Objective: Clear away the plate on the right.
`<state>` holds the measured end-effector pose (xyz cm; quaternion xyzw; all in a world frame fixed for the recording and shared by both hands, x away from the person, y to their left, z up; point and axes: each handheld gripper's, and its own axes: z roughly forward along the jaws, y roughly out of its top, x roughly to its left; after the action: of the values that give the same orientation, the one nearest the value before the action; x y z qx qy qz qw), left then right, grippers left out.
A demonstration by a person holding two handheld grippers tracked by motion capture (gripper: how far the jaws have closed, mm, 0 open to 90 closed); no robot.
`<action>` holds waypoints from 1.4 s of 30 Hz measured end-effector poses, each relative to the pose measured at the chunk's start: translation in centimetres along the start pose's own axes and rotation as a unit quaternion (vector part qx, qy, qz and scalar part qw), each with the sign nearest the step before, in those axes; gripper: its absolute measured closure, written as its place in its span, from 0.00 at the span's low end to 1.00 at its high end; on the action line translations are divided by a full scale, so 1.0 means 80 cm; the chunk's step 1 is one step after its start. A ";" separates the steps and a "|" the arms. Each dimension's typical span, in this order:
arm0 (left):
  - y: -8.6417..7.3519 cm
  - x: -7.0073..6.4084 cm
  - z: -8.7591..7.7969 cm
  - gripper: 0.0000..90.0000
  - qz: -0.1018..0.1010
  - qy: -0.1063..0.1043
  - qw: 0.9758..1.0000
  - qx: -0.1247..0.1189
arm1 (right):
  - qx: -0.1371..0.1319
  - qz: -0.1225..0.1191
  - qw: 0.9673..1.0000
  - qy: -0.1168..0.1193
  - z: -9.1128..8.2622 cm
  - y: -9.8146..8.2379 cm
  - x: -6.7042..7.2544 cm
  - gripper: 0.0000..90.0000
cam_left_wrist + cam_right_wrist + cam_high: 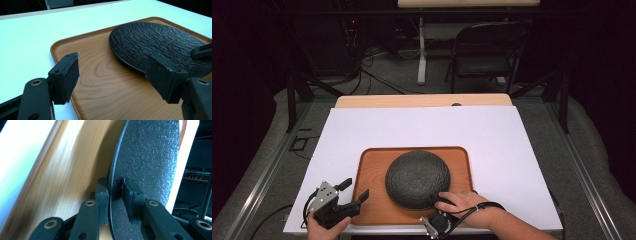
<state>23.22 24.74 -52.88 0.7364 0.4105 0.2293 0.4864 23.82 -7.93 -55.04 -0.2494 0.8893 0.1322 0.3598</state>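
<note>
White table (512,145), wooden tray (372,200) lying flat on it

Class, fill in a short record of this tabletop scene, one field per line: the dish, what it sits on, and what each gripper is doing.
dish: black textured plate, lying on the tray
tray: wooden tray, on the white board
right gripper: jaws astride the plate's near rim, a gap at one pad
left gripper: open, over the tray's left edge, holding nothing

Round black plate (417,178), rough textured surface, lying flat in the middle of a rectangular wooden tray (372,165); tray resting near the front of the white-covered bench (422,127).
</note>
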 end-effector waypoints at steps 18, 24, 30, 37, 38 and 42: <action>0.000 0.000 0.000 0.30 -0.001 -0.001 1.000 -0.001 | -0.006 0.017 1.000 0.013 -0.006 -0.003 -0.003 0.77; 0.000 0.000 0.001 0.30 -0.002 0.000 1.000 -0.001 | -0.007 0.016 1.000 0.009 -0.006 -0.003 -0.003 0.75; 0.000 0.000 0.001 0.30 -0.001 0.000 1.000 -0.001 | -0.009 0.016 1.000 0.005 -0.007 -0.003 -0.003 0.73; 0.000 0.000 0.000 0.30 -0.001 0.000 1.000 0.000 | -0.015 0.011 1.000 -0.003 -0.014 -0.007 -0.003 0.69; 0.000 0.000 0.001 0.30 -0.002 0.000 1.000 -0.001 | -0.019 0.016 1.000 -0.005 -0.018 -0.009 -0.003 0.67; 0.000 0.000 0.000 0.30 -0.001 -0.001 1.000 0.001 | -0.021 0.024 0.999 -0.009 -0.024 -0.012 -0.002 0.66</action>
<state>23.26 24.72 -52.89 0.7367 0.4113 0.2280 0.4860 23.33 -9.50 -53.65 -0.2343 0.8887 0.1613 0.3595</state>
